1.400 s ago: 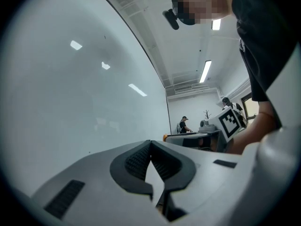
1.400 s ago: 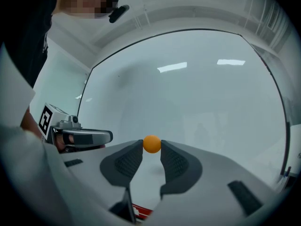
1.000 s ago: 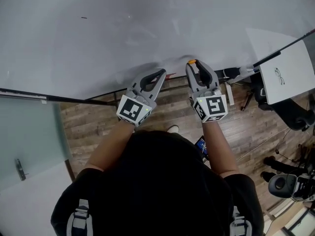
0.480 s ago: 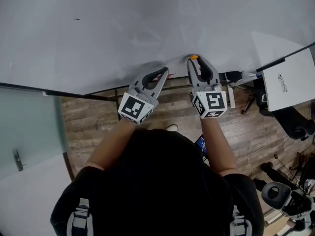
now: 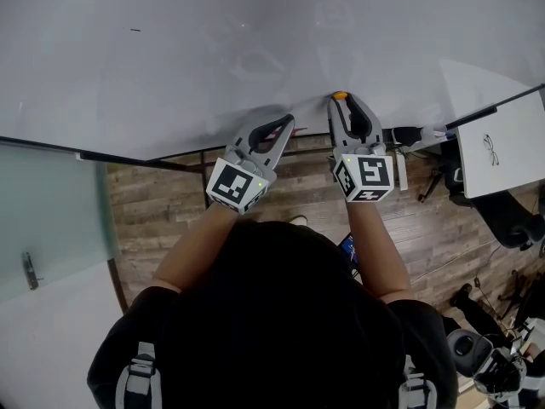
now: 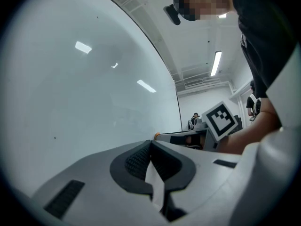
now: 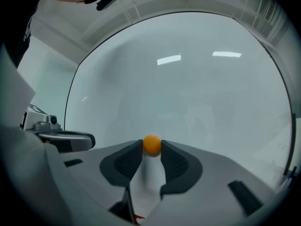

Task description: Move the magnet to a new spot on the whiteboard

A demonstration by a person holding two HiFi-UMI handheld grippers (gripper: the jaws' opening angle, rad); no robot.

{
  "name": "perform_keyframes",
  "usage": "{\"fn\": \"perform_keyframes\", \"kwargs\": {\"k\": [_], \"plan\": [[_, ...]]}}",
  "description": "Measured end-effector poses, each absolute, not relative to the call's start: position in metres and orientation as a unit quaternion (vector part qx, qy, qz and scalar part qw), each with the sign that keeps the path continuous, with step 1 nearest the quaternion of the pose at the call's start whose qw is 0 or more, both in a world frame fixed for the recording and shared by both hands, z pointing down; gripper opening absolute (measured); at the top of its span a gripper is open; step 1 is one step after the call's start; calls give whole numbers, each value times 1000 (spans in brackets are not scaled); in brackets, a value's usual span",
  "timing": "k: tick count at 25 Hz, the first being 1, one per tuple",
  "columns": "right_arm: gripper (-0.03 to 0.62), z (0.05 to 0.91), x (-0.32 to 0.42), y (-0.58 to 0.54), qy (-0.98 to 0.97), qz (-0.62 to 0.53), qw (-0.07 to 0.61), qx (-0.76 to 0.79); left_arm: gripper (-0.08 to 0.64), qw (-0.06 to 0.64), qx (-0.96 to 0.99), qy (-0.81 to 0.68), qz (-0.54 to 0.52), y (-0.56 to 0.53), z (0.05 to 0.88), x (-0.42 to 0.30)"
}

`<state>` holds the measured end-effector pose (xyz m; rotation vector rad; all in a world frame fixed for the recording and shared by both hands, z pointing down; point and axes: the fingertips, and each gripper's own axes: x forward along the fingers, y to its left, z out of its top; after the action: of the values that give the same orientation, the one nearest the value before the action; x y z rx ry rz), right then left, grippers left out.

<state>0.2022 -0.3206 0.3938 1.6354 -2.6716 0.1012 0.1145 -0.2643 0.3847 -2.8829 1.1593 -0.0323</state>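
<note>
Item: white glossy whiteboard, upright, filling the upper part of the head view; surface bare apart from a small dark mark near the upper left. Item: small round orange magnet, lying against the board's face close to its lower edge, right of the board's middle in the head view. Item: right grey two-jaw tongs, pointed level at the board, jaws standing fairly wide with the magnet caught between the tips of the two black ribbed pads, both pads touching it. Item: left grey two-jaw tongs, also level, just beside the right pair and apart from it, tip near the board; jaws drawn fully together, pads meeting at the tip, nothing between them. Item: black-and-white marker cube, left, and black-and-white marker cube, right, one at the rear of each pair of tongs. Item: brown wooden plank floor below the board. Item: frosted glass panel at the left edge.
</note>
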Motion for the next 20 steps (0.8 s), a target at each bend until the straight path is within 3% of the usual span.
{"fn": "perform_keyframes", "kwargs": {"k": [20], "plan": [[137,386,219,-312,-860,20,4,511,5,16,-932,362,-5,-268,374,126]]}}
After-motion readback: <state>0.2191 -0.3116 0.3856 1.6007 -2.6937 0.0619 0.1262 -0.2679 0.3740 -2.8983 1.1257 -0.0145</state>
